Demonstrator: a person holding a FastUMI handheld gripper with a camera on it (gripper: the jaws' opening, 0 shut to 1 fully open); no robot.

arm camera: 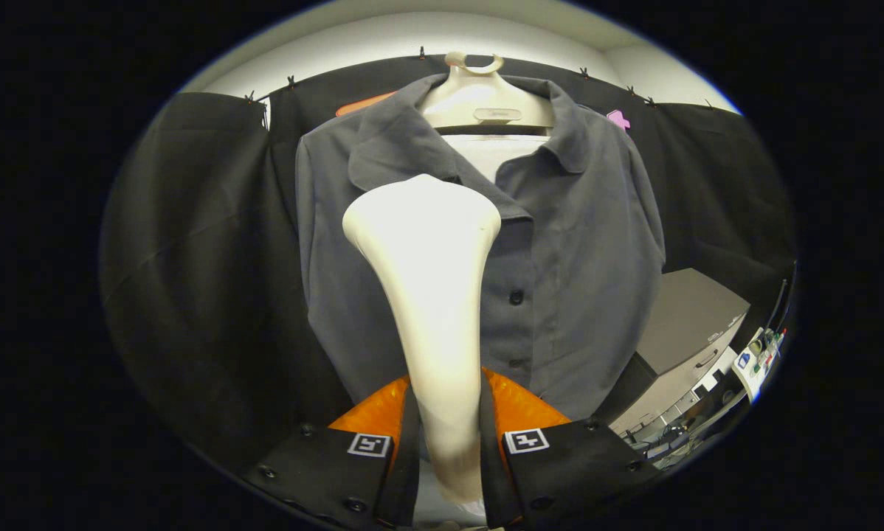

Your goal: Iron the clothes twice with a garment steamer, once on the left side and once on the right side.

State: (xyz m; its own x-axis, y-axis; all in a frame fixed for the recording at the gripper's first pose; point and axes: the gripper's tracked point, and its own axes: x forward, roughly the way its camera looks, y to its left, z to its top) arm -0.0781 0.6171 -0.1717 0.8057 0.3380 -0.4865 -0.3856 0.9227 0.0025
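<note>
Gripper closed on the garment steamer, both fingers pressing the handle from either side, low on its narrow part. Handle runs straight up from between the fingers, long axis in line with them, flaring into the broad head at the top. Head faces away toward the shirt, so steam plate itself hidden.

Directly ahead: grey buttoned shirt on a pale hanger, hung against the dark cloth wall. Head sits over the shirt's upper chest, just under the collar, on the side of the button placket that lies to the left from here. Can't tell whether head touches the fabric or hovers just off it.

Key relation: shirt's long axis vertical, parallel to the steamer's; free fabric hangs below the head. Likely start of a downward pass on the left panel; right panel, past the buttons, probably untouched yet.

Next move, as a guess: straight down along that panel, keeping the head flat to the cloth and clear of the buttons. Risk: loose hem swinging away under pressure.

Off to the right, beyond the shirt: grey cabinet, some clutter near it.
</note>
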